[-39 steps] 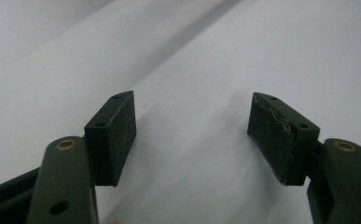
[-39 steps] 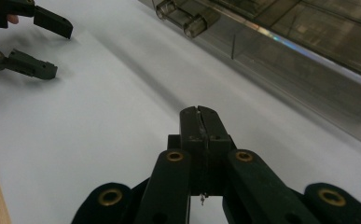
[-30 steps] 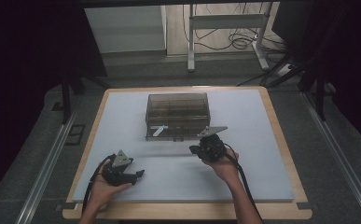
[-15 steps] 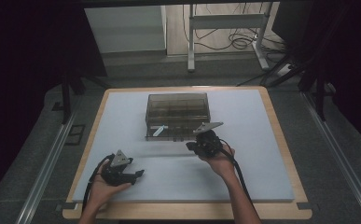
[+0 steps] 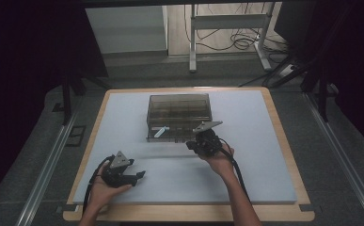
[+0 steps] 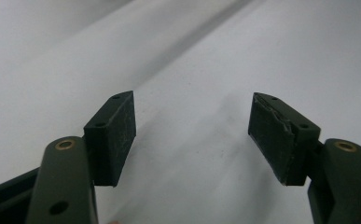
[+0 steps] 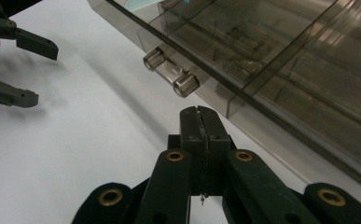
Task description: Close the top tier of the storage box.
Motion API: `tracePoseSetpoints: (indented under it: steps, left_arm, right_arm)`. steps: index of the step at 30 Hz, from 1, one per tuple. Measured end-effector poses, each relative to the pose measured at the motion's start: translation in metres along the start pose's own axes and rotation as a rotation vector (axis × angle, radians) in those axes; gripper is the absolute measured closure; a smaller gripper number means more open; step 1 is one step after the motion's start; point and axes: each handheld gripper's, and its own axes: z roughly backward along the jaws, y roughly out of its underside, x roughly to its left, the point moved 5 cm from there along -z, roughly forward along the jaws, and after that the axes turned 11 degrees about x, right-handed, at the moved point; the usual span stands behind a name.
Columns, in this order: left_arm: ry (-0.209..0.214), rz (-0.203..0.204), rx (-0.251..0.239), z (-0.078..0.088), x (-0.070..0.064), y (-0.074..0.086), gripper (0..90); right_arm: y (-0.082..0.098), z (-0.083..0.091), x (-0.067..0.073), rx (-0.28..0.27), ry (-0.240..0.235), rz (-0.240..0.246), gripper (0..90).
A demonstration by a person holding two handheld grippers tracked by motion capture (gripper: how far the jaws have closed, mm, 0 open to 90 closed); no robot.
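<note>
A smoky clear compartment box point(image 5: 179, 112) with its lid down stands on the white mat point(image 5: 264, 160). My right gripper point(image 5: 192, 145) is shut with nothing between its jaws, just in front of the box's front edge. In the right gripper view its closed tips point(image 7: 200, 115) sit a little short of the box's latch point(image 7: 171, 75) and front wall point(image 7: 281, 70). My left gripper point(image 5: 140, 175) lies open and empty at the front left of the mat, its pads point(image 6: 117, 135) wide apart over bare mat. The left gripper point(image 7: 42, 73) is also in the right gripper view, at far left.
A small light-blue piece point(image 5: 161, 132) shows through the box near its front left corner. The mat lies on a wooden board point(image 5: 283, 127). Beyond the table are a white cabinet point(image 5: 128, 28), a metal stand point(image 5: 226, 33) and floor cables.
My right gripper has edged a little forward and left, closer to the box's front. The left gripper has stayed put.
</note>
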Motion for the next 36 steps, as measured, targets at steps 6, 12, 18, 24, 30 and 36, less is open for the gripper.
tracePoseSetpoints:
  steps: [6, 12, 18, 24, 30, 36]
  left_arm:
    - [-0.008, -0.005, -0.012, 0.0017, -0.0006, -0.0009, 32.9]
    - [-0.007, -0.008, -0.007, 0.0009, -0.0011, -0.001, 32.9]
    - [-0.006, -0.009, -0.005, 0.0008, -0.0014, -0.0009, 32.9]
    - [-0.006, -0.008, -0.005, 0.0005, -0.0014, -0.0005, 33.0]
    - [-0.007, -0.009, -0.001, -0.0002, -0.0013, -0.0001, 32.9]
    - [-0.009, -0.007, 0.0, -0.0003, -0.001, 0.0005, 33.0]
  right_arm:
    - [-0.0056, -0.0002, 0.0003, 0.006, 0.014, 0.009, 88.6]
    - [-0.007, -0.0007, -0.001, 0.002, 0.013, 0.005, 88.6]
    - [-0.008, -0.0002, -0.0029, -0.002, 0.015, 0.0, 88.6]
    - [-0.0086, -0.0007, -0.0039, -0.002, 0.019, 0.0, 88.6]
    - [-0.0097, -0.0014, -0.0059, -0.006, 0.018, -0.007, 88.6]
    - [-0.0106, -0.0022, -0.0082, -0.007, 0.02, -0.011, 88.6]
